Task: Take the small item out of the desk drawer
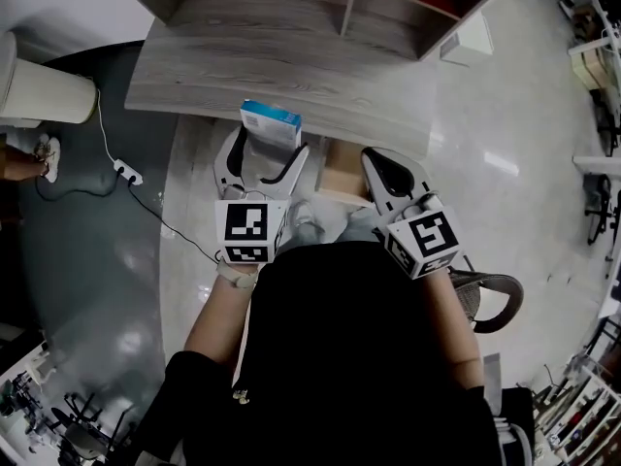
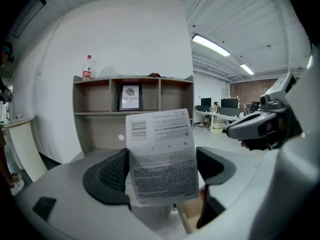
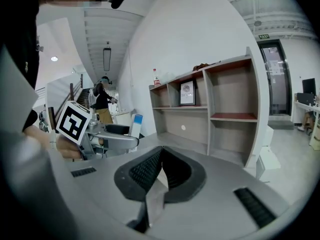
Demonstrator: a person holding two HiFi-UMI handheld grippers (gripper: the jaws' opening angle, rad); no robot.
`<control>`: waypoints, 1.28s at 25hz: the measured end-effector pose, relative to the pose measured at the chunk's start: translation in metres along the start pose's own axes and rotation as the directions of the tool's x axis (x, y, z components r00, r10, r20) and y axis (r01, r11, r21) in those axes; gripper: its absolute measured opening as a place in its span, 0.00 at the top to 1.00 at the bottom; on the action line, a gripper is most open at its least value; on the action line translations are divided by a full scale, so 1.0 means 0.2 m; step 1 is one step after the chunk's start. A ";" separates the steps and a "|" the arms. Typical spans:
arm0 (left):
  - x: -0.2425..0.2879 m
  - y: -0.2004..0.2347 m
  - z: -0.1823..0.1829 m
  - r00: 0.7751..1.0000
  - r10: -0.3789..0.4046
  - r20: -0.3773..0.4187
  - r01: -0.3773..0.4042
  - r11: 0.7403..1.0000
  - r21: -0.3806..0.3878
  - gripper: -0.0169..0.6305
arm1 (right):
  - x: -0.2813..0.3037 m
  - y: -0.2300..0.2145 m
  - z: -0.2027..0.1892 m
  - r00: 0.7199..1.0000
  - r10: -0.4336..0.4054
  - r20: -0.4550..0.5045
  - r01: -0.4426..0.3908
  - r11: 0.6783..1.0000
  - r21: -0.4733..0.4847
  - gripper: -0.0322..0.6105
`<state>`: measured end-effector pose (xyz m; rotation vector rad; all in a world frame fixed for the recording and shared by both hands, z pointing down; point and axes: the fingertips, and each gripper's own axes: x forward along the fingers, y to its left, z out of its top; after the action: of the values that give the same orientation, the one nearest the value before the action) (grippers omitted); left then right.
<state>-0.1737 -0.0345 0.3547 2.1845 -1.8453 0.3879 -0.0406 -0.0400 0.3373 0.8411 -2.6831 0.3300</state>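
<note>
In the head view my left gripper point(image 1: 269, 153) is shut on a small blue and white box point(image 1: 271, 122), held up in front of the grey wooden desk point(image 1: 291, 66). The left gripper view shows the box's printed back point(image 2: 161, 156) upright between the two dark pads point(image 2: 112, 174). To the right, the drawer point(image 1: 341, 175) stands open below the desk edge, its pale wood point(image 2: 192, 213) showing. My right gripper point(image 1: 385, 175) hangs over the drawer, shut with nothing held; its pads meet point(image 3: 160, 160). From the right gripper view, the box point(image 3: 136, 125) is seen at the left.
A shelf unit point(image 2: 132, 101) stands at the desk's back, with a bottle point(image 2: 88, 67) on top and a framed picture point(image 2: 130, 97). A white bin point(image 1: 44, 92) and a power strip with cable point(image 1: 127, 172) are on the floor to the left. A chair point(image 1: 490, 297) is at my right.
</note>
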 end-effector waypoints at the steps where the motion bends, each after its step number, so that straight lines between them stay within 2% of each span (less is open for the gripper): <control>1: -0.02 0.01 0.02 1.000 0.007 0.013 -0.007 1.000 0.004 0.31 | 0.01 0.01 0.01 1.000 0.006 0.011 -0.006 1.000 -0.013 0.95; 9: -0.18 0.07 0.19 0.993 0.025 0.116 -0.026 1.000 0.006 0.31 | 0.01 0.09 0.11 0.997 0.019 0.080 -0.019 1.000 -0.003 0.95; 14: -0.25 0.12 0.25 0.987 0.029 0.158 -0.031 0.999 0.014 0.31 | 0.02 0.13 0.16 0.992 0.025 0.123 -0.022 0.999 -0.030 0.95; 21: -0.32 0.17 0.25 0.982 0.035 0.188 -0.036 0.999 0.003 0.31 | 0.01 0.15 0.20 0.989 0.005 0.148 -0.001 1.000 -0.027 0.95; 32: -0.35 0.22 0.21 0.982 0.032 0.184 -0.029 0.999 -0.017 0.31 | 0.02 0.19 0.19 0.990 -0.007 0.142 0.012 0.999 -0.037 0.95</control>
<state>-0.2257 0.0070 0.2907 2.2520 -1.9709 0.1830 -0.0736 -0.0227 0.2985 0.8976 -2.8058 0.2242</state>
